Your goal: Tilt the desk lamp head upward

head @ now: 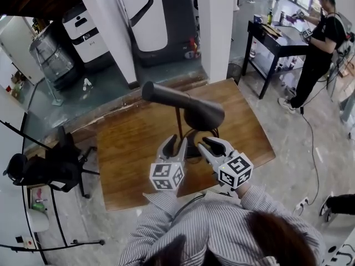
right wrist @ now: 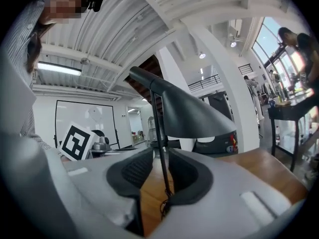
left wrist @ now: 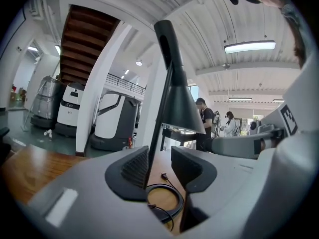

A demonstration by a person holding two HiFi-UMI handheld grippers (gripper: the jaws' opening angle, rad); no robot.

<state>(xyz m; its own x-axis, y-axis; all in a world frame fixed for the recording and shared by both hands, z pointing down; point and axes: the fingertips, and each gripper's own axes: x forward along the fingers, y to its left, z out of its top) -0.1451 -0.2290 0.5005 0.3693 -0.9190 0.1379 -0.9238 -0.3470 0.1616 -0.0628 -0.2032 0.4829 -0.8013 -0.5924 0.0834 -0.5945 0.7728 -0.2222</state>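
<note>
Standing dark, cone-headed, desk lamp (head: 194, 111) faces left claw (head: 177, 143) and right claw (head: 207, 144), both open.

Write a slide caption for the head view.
The left gripper and right gripper, both open, poised before the black desk lamp on a wooden table.

A robot lab or workshop is shown. Big white machines (head: 161, 15) are parked by white pillars (head: 217, 26) on a grey floor (head: 288, 176) (cables (head: 312, 143) are left lying on it), and a black work table (head: 280, 42) is used by another person (head: 320, 43).
</note>
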